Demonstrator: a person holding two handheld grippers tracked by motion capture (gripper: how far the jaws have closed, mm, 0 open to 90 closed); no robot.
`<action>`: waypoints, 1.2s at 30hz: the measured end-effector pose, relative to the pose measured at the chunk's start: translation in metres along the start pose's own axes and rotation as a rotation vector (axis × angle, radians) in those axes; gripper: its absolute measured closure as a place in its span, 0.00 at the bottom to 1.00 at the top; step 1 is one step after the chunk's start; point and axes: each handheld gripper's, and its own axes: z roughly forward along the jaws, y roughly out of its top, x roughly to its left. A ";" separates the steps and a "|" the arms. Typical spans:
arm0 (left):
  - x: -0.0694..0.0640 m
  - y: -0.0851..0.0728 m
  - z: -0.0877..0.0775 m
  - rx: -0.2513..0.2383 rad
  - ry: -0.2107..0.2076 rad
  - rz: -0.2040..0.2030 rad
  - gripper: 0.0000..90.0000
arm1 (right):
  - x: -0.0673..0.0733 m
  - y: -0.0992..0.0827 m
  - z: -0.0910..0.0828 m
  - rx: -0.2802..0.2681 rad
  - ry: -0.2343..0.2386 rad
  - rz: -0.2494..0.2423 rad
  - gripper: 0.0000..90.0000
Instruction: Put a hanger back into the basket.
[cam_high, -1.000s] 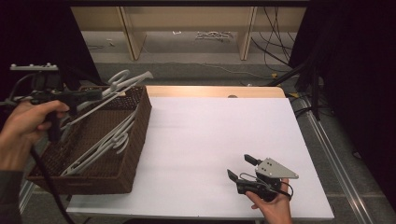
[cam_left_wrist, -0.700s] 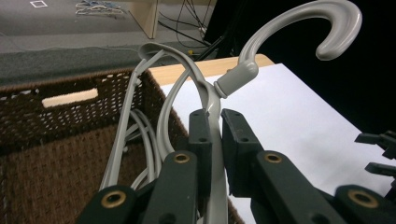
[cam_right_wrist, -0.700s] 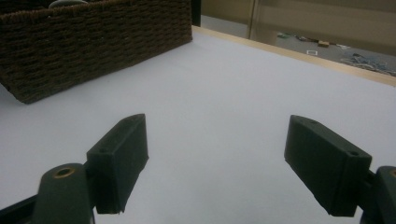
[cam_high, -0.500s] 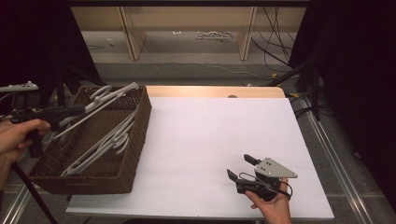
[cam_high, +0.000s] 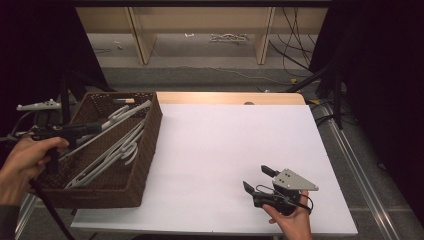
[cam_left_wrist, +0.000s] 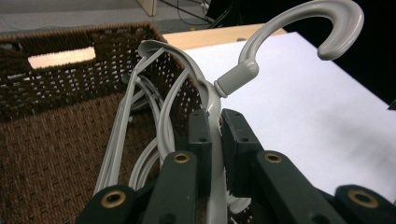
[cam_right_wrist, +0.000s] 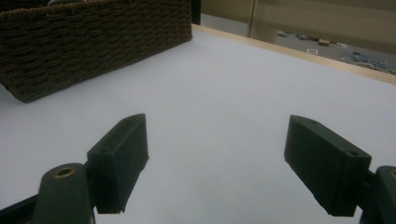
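A brown wicker basket (cam_high: 145, 155) stands at the table's left and holds several grey plastic hangers (cam_high: 112, 150). Above the basket's left side, my left gripper (cam_high: 97, 127) is shut on one grey hanger (cam_left_wrist: 212, 100), pinched just below its hook (cam_left_wrist: 327, 23); that hanger slants up over the basket's far right corner. My right gripper (cam_high: 256, 179) rests low near the table's front right edge, held by a hand, its jaws open wide over the bare white tabletop (cam_right_wrist: 224, 102) with nothing between them. The basket (cam_right_wrist: 93, 42) lies ahead of it.
White paper covers the table (cam_high: 225, 145), with a wooden strip along the far edge. Beyond it stand shelf legs and loose cables on the floor. Black cloth hangs on both sides. A dark stand rises behind the basket's left.
My left gripper has sunk with the grey hanger toward the basket, and the hanger now lies lower across it. The right gripper has stayed put.
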 end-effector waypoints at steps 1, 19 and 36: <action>0.001 -0.002 0.002 0.003 -0.004 0.002 0.92 | 0.000 0.000 0.000 0.000 0.000 0.000 0.25; 0.020 -0.026 0.029 0.064 0.011 0.013 0.91 | 0.001 0.000 0.000 0.011 0.009 0.013 0.25; 0.036 -0.042 0.038 0.175 0.058 0.018 0.91 | 0.001 0.000 0.000 0.009 0.012 0.011 0.25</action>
